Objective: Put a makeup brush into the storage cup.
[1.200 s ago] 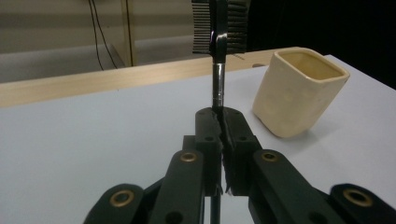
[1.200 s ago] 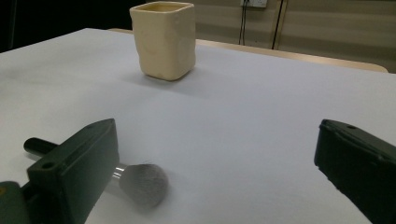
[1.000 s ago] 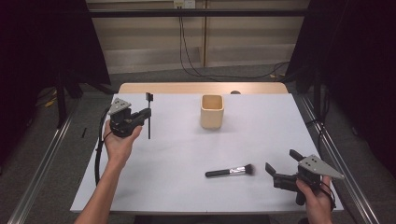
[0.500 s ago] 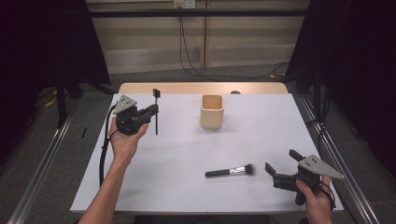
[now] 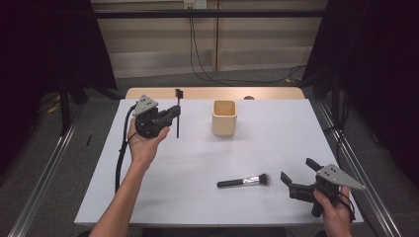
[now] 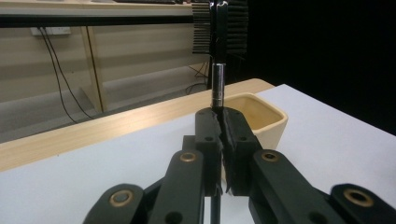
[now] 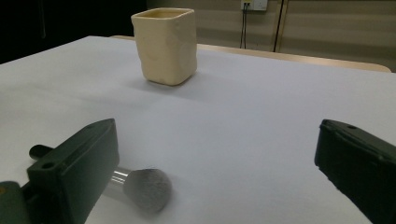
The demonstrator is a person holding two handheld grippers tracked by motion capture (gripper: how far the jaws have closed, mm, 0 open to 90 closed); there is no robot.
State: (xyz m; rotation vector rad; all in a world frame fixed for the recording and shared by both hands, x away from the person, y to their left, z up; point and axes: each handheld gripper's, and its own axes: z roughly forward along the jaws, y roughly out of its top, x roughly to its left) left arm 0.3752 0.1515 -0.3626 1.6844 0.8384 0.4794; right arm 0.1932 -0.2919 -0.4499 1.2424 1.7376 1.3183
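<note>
Two tools are at work. Left tool (image 5: pixel 170 114) squeezes a thin comb brush (image 5: pixel 178 118) upright, likely so it can drop into the cup (image 5: pixel 224 118) nearby. Right tool (image 5: pixel 296 178), jaws wide apart, waits beside the fluffy brush (image 5: pixel 243 181). Table (image 5: pixel 276 128) has bare room between them.

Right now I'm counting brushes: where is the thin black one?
High view, left side: thin black brush upright in the left gripper, left of the cream cup.
</note>
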